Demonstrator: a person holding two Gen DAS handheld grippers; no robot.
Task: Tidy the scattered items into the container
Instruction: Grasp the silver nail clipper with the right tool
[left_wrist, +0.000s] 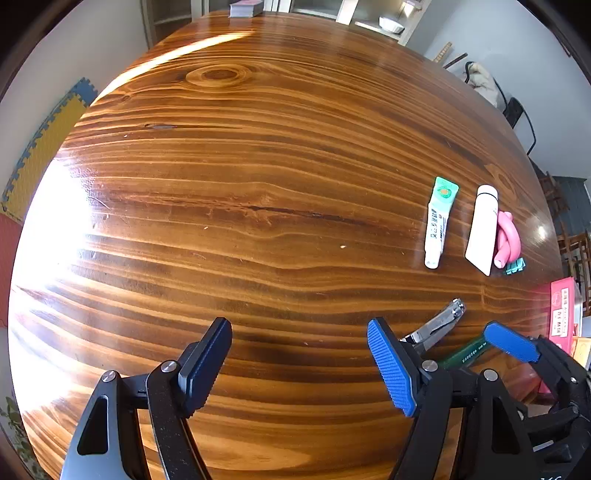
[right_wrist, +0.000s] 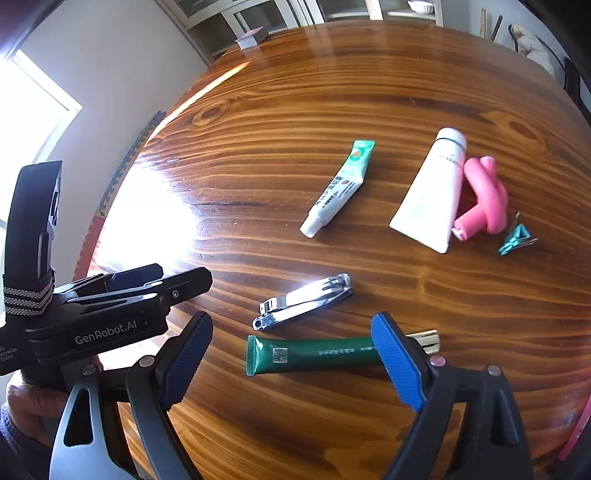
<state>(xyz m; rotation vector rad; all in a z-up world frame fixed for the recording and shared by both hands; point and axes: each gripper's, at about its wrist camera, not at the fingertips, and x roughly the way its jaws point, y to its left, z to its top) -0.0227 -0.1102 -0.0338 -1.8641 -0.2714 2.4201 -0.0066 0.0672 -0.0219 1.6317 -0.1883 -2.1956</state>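
On the wooden table (right_wrist: 295, 92), scattered toiletries, none yet in any container. Nearest the right tongs (right_wrist: 291, 360): a dark green tube (right_wrist: 314, 355) lying crosswise, crimped end left, gold cap end right, partly hidden behind the right blue pad. Right tongs spread wide, gripping nothing, poised above the table with the green tube between and just beyond the pads. Just past the tube, a chrome nail clipper (right_wrist: 303, 301), lying flat, apart from the tube. Farther out, a small green-and-white tube (right_wrist: 338, 190), cap toward the camera, alone on bare wood. To its right, a larger white tube (right_wrist: 432, 192), and touching its right side a pink knotted item (right_wrist: 484, 195); just beside that, a small teal clip (right_wrist: 515, 240). Left tongs (left_wrist: 299, 369) also spread wide and holding nothing, over bare wood to the left of the items, seen from the right wrist view as a black body at the left edge. In the left wrist view, a pink box (left_wrist: 561, 310) at the right table edge, near the white tube and the clip. At the far end of the table, a small grey box (right_wrist: 251, 37). Strong window glare on the table's left side.
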